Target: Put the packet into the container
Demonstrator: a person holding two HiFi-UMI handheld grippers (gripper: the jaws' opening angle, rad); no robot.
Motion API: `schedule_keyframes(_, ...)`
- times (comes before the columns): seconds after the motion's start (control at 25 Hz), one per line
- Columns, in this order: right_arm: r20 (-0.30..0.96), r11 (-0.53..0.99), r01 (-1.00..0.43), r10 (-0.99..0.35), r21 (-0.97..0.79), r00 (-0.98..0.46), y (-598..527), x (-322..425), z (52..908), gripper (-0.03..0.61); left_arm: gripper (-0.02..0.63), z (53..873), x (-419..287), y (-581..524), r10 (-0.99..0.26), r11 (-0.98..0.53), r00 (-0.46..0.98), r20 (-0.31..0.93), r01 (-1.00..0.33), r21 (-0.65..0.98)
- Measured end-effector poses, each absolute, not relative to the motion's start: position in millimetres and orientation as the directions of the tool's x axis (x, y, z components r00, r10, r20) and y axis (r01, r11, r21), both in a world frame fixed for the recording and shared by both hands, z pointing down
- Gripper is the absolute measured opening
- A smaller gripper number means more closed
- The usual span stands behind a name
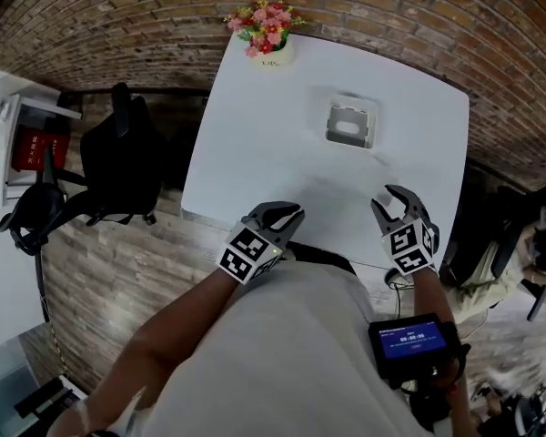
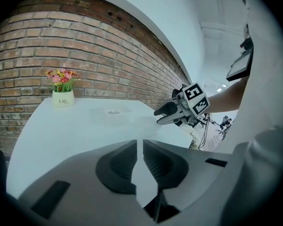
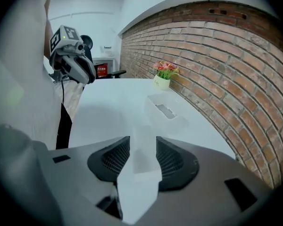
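Note:
A clear plastic container (image 1: 350,123) sits on the white table (image 1: 255,144), right of centre and toward the far side. A small pale packet seems to lie flat inside it; the container also shows in the left gripper view (image 2: 114,112) and the right gripper view (image 3: 166,109). My left gripper (image 1: 296,212) hovers at the table's near edge, its jaws all but together with nothing between them (image 2: 139,142). My right gripper (image 1: 384,198) hangs over the near right edge, well short of the container. Its jaws stand apart and empty (image 3: 143,142).
A white pot of pink and red flowers (image 1: 269,27) stands at the table's far left corner, against a brick wall. A black office chair (image 1: 118,157) is left of the table. A device with a blue screen (image 1: 409,342) is strapped at my right forearm.

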State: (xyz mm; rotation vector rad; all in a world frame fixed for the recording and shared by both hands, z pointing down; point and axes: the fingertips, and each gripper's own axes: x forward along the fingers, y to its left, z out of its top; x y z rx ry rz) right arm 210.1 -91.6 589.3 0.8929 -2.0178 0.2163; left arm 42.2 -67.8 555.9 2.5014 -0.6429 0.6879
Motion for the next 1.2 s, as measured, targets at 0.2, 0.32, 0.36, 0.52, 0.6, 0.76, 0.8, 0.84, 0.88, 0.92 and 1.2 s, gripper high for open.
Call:
schedule_keyframes(0.2,0.857,0.807,-0.544,-0.433,0.230,-0.279,-97,218,609,0.261,0.051,560,39,-69,-0.333,-0.761,0.749,0.572,-0.572,0.306)
schedule_keyframes(0.32,0.893,0.839,-0.492,-0.384,0.232,-0.234,-96,222,622,0.287,0.051,561,36,-71,-0.345,-0.752,0.742,0.575,-0.585,0.304)
schedule_keyframes(0.36,0.902,0.845,-0.481,-0.373,0.232,-0.220,-96,223,626,0.287,0.051,561,35,-71,-0.347,-0.749,0.739,0.578,-0.589,0.302)
schedule_keyframes(0.52,0.917,0.860,-0.436,-0.365,0.265,-0.163,-95,225,632,0.287,0.051,559,32,-72,-0.353,-0.743,0.731,0.584,-0.598,0.301)
schedule_keyframes(0.6,0.922,0.865,-0.417,-0.363,0.280,-0.133,-93,225,636,0.285,0.049,559,33,-73,-0.360,-0.741,0.730,0.581,-0.602,0.297)
schedule_keyframes(0.76,0.926,0.867,-0.404,-0.363,0.292,-0.109,-93,225,639,0.271,0.051,560,37,-74,-0.357,-0.742,0.728,0.586,-0.602,0.295)
schedule_keyframes(0.8,0.925,0.867,-0.402,-0.364,0.294,-0.109,-93,225,639,0.267,0.051,560,38,-75,-0.357,-0.742,0.727,0.587,-0.602,0.294)
schedule_keyframes(0.84,0.925,0.868,-0.400,-0.364,0.295,-0.110,-93,225,639,0.262,0.050,560,39,-76,-0.358,-0.742,0.725,0.588,-0.603,0.292)
schedule_keyframes(0.88,0.924,0.868,-0.400,-0.365,0.294,-0.112,-93,225,639,0.253,0.051,559,41,-77,-0.360,-0.743,0.724,0.588,-0.604,0.289)
schedule_keyframes(0.92,0.924,0.868,-0.401,-0.364,0.293,-0.114,-93,225,639,0.242,0.051,560,42,-77,-0.360,-0.744,0.723,0.590,-0.604,0.286)
schedule_keyframes(1.2,0.917,0.864,-0.416,-0.372,0.285,-0.143,-92,226,633,0.198,0.051,559,51,-78,-0.360,-0.748,0.717,0.597,-0.604,0.275)
